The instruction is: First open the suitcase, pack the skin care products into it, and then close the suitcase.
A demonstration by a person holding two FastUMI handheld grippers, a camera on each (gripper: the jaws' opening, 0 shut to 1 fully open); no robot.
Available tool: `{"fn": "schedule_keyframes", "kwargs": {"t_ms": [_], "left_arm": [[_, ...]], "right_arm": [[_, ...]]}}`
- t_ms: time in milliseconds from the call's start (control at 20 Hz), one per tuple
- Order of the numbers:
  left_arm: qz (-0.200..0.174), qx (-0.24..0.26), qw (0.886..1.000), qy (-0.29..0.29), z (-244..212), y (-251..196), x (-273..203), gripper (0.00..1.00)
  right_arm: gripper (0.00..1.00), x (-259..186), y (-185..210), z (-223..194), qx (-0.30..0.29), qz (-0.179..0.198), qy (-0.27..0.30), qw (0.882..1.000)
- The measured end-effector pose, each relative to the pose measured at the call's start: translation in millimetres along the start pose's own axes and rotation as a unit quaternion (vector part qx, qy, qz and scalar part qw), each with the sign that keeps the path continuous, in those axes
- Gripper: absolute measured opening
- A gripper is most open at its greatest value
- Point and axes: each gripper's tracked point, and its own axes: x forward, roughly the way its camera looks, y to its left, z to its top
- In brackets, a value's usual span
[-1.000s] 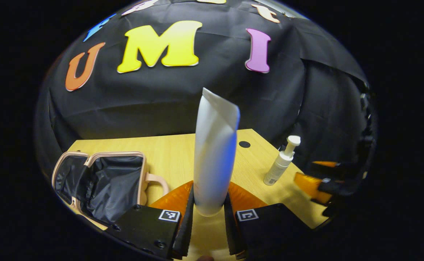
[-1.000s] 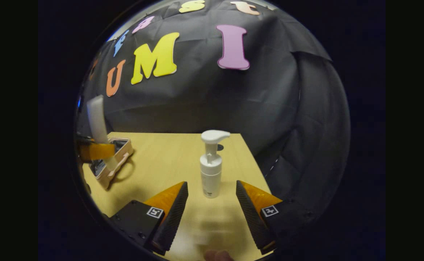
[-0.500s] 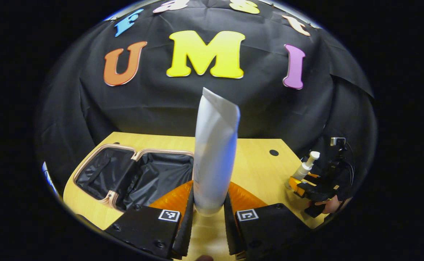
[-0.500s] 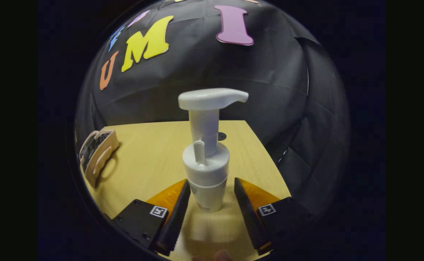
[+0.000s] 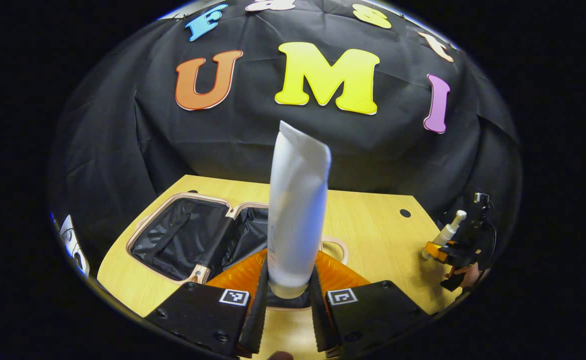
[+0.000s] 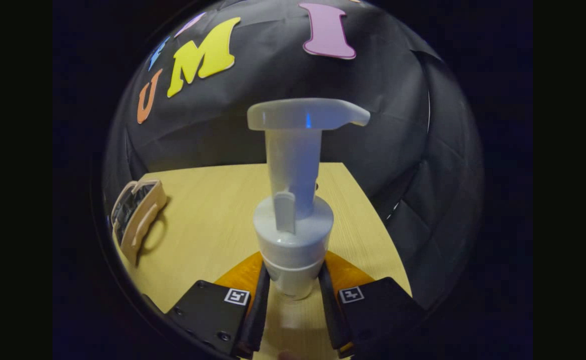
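Left gripper view: white tube (image 5: pixel 298 210) stands before the open suitcase (image 5: pixel 182 240) and hides part of the near half's lining and most of the handle; the tube's lower end is sunk between the left gripper (image 5: pixel 287 305) fingers, cap unseen. Far right, the right gripper (image 5: pixel 443 250) and pump bottle (image 5: pixel 448 232) are too small to judge the grip; the hand (image 5: pixel 465 272) is partly cut by the edge. Right gripper view: bottle base is hidden between the fingers; the suitcase at the left rim is edge-on, interior barely readable.
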Motion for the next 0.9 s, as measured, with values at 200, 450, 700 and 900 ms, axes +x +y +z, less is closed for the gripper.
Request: {"fn": "schedule_keyframes", "kwargs": {"t_ms": [200,450,700,900], "left_arm": [[-0.06,0.018,0.998,0.027,-6.6,34.5,21.9,0.43],[-0.124,-0.028,0.986,0.108,-52.6,66.1,74.4,0.43],[-0.151,-0.034,0.967,0.202,-97.1,80.0,114.0,0.42],[-0.099,-0.056,0.947,0.302,-124.6,94.6,127.1,0.4]], "right_arm": [[0.48,-63.6,31.7,38.5,0.004,0.036,-0.018,0.999],[0.48,-133.0,75.9,49.1,0.009,0.081,-0.003,0.997],[0.47,-190.0,112.4,44.6,0.032,0.094,0.014,0.995],[0.47,-219.6,142.6,43.1,0.031,0.117,0.03,0.992]]}}
